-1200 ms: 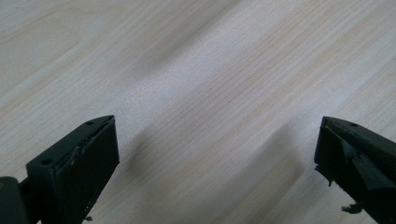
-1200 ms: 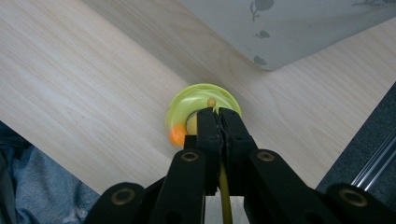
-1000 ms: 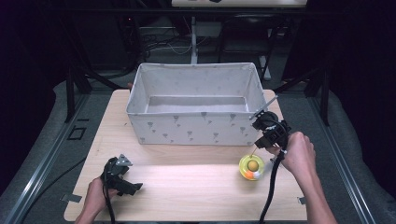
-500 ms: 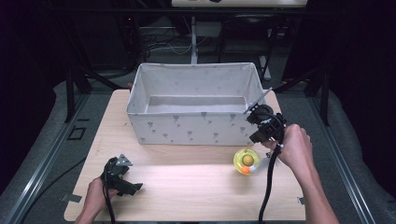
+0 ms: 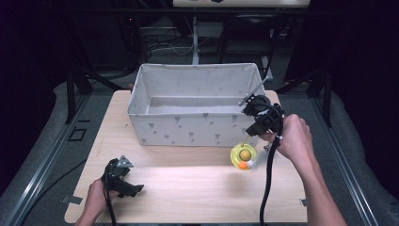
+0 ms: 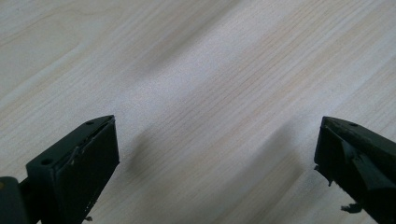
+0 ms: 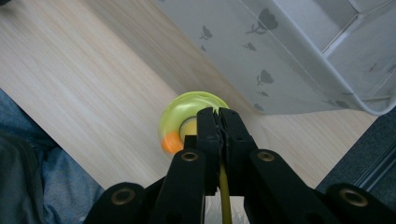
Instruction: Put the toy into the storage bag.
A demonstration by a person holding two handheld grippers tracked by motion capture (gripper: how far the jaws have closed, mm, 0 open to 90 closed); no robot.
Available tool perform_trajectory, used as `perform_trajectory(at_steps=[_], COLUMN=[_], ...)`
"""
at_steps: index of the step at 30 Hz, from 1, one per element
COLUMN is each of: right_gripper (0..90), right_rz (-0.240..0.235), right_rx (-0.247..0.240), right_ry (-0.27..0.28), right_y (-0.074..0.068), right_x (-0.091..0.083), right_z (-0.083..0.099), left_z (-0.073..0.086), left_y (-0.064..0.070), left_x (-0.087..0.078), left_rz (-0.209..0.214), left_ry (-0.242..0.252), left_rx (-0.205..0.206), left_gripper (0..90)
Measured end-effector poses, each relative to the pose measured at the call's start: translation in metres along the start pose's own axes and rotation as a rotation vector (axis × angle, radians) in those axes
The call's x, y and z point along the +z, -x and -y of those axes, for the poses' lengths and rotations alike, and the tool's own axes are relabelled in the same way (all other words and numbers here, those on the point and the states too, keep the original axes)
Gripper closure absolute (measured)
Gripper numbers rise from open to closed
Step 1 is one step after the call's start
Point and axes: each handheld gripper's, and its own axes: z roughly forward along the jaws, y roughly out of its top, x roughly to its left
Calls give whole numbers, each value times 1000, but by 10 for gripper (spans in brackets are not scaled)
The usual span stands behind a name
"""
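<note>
A translucent yellow-green round toy (image 5: 243, 156) with an orange and a white ball in it hangs just above the wooden table (image 5: 188, 188), in front of the right end of a grey fabric box (image 5: 188, 126). My right gripper (image 5: 254, 130) is shut on the toy's thin yellow strap. In the right gripper view the shut right gripper (image 7: 218, 114) pinches that strap, with the toy (image 7: 180, 119) dangling below and the box (image 7: 289, 60) close beside it. My left gripper (image 5: 131, 187) rests low at the table's front left. It stands open (image 6: 217, 154) over bare wood.
The box is open-topped, looks empty inside and takes up the back half of the table. Dark floor, metal frame legs and cables surround the table. A person's trouser leg (image 7: 42, 168) shows past the table's front edge.
My right gripper has risen and moved left toward the box, carrying the toy along by its strap. The left gripper has stayed put.
</note>
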Motion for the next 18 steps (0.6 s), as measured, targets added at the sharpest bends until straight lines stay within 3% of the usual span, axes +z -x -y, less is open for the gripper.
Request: perform_trajectory(at_steps=[18], right_gripper=[881], right_rz=[-42], right_rx=[-54], right_ry=[-5], right_y=[0], right_x=[-22], right_z=[-28], left_z=[0], left_y=[0], left_x=[1], left_rz=[5], left_ry=[-7], left_rx=[1], left_gripper=[1])
